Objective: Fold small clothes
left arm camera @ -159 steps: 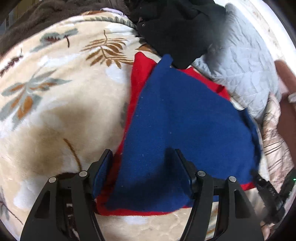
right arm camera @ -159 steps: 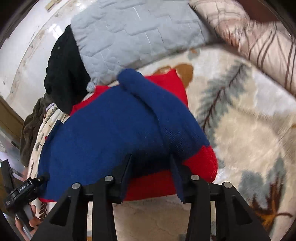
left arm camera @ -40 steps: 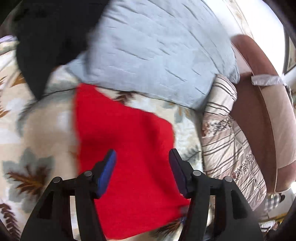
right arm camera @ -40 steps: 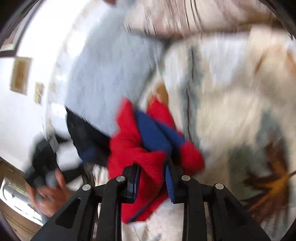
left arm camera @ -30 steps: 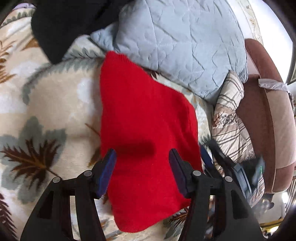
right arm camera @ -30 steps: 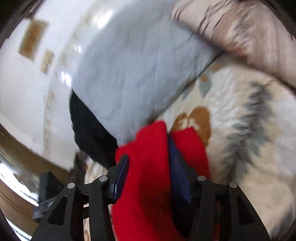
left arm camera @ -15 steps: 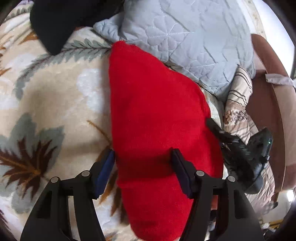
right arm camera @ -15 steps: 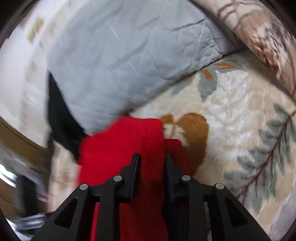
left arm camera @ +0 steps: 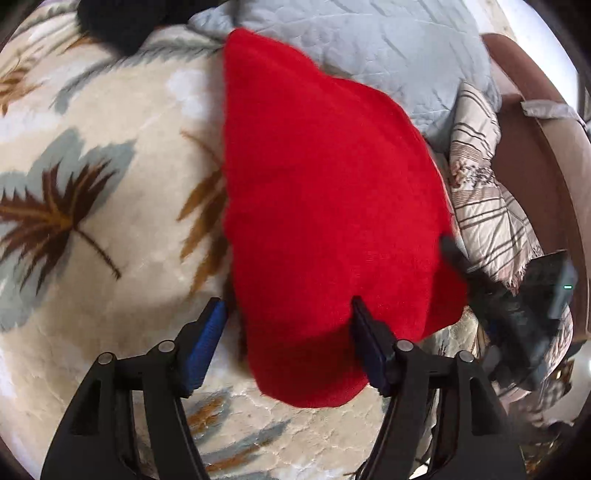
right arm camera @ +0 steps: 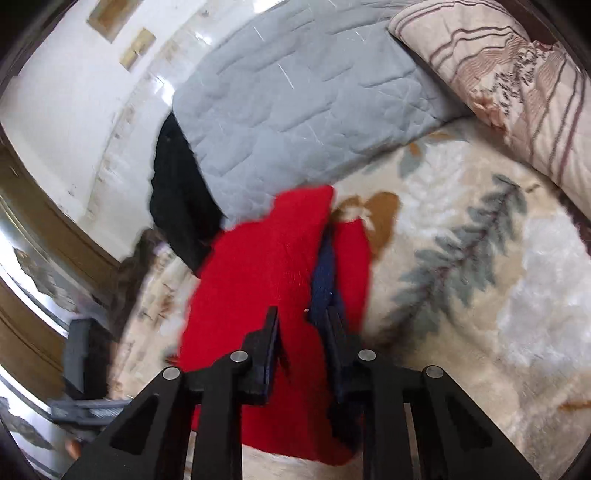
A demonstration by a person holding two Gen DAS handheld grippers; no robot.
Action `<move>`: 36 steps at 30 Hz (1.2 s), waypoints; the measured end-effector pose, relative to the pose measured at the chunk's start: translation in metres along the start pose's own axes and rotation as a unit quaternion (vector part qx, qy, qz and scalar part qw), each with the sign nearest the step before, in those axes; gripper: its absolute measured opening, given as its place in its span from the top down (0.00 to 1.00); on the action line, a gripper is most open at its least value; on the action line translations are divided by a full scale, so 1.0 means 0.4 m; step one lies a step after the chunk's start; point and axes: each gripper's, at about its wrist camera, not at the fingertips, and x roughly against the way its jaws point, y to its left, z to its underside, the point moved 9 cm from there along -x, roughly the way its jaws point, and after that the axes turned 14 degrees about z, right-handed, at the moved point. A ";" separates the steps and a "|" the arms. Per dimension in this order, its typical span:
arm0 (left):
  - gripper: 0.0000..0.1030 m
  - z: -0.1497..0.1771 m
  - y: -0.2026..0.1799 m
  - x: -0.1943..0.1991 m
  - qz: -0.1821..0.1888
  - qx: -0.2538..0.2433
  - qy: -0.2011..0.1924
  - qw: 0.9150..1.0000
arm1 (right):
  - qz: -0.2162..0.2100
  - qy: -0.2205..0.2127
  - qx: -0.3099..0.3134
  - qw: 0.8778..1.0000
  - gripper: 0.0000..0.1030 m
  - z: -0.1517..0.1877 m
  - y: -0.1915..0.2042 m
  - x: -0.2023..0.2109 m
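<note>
A red garment (left arm camera: pixel 325 192) lies folded on the floral blanket (left arm camera: pixel 110 184); a blue layer (right arm camera: pixel 325 273) shows at its side edge. My left gripper (left arm camera: pixel 286 325) hovers over the garment's near end with its jaws opening. One pad is beside the left edge and the other rests over the cloth, with no squeeze. My right gripper (right arm camera: pixel 301 332) is at the garment's (right arm camera: pixel 258 266) other side. Its jaws are closing, and red and blue cloth fills the narrow gap between the pads. In the left wrist view the right gripper (left arm camera: pixel 517 314) is a dark blur.
A grey quilted pillow (left arm camera: pixel 369 48) and a black garment (left arm camera: pixel 118 22) lie just beyond the red one. A striped cushion (left arm camera: pixel 487 199) and a brown padded frame (left arm camera: pixel 535 147) stand to the right. Open blanket spreads to the left.
My left gripper has sunk toward the garment's near end and its jaws have widened. My right gripper has rolled and narrowed onto the garment's edge.
</note>
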 end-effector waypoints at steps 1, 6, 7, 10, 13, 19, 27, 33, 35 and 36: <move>0.33 0.004 0.001 0.001 0.002 0.007 0.002 1.000 | 0.019 0.026 -0.001 0.999 0.67 0.019 -0.014 -0.021; 0.33 0.012 -0.025 0.031 -0.038 -0.032 -0.018 0.999 | -0.008 0.012 -0.034 0.999 0.62 0.031 -0.019 0.038; 0.33 0.010 -0.027 0.026 -0.041 -0.035 -0.019 0.998 | -0.001 0.006 -0.028 1.000 0.72 0.036 -0.020 0.041; 0.33 0.013 -0.023 0.017 -0.048 -0.034 -0.019 0.998 | 0.053 0.032 0.008 0.998 0.88 0.071 -0.038 -0.007; 0.33 0.013 -0.020 0.023 -0.055 -0.036 -0.027 0.997 | 0.050 0.027 -0.006 0.998 0.87 0.063 -0.033 0.010; 0.33 0.010 -0.028 0.030 -0.069 -0.053 -0.032 0.996 | 0.049 0.002 0.012 0.999 0.86 0.030 0.001 0.063; 0.33 0.012 -0.026 0.025 -0.065 -0.054 -0.030 0.996 | 0.063 0.045 -0.017 0.997 0.82 0.064 -0.047 0.010; 0.34 -0.034 -0.050 0.091 -0.030 -0.054 -0.064 0.996 | 0.053 -0.003 -0.030 0.998 0.73 0.001 -0.032 0.060; 0.34 -0.083 -0.048 0.120 -0.013 -0.037 -0.080 0.996 | 0.039 -0.018 -0.039 0.998 0.61 -0.041 -0.018 0.066; 0.34 -0.100 -0.044 0.122 -0.012 -0.031 -0.081 0.996 | 0.032 -0.017 -0.041 0.999 0.58 -0.059 -0.007 0.056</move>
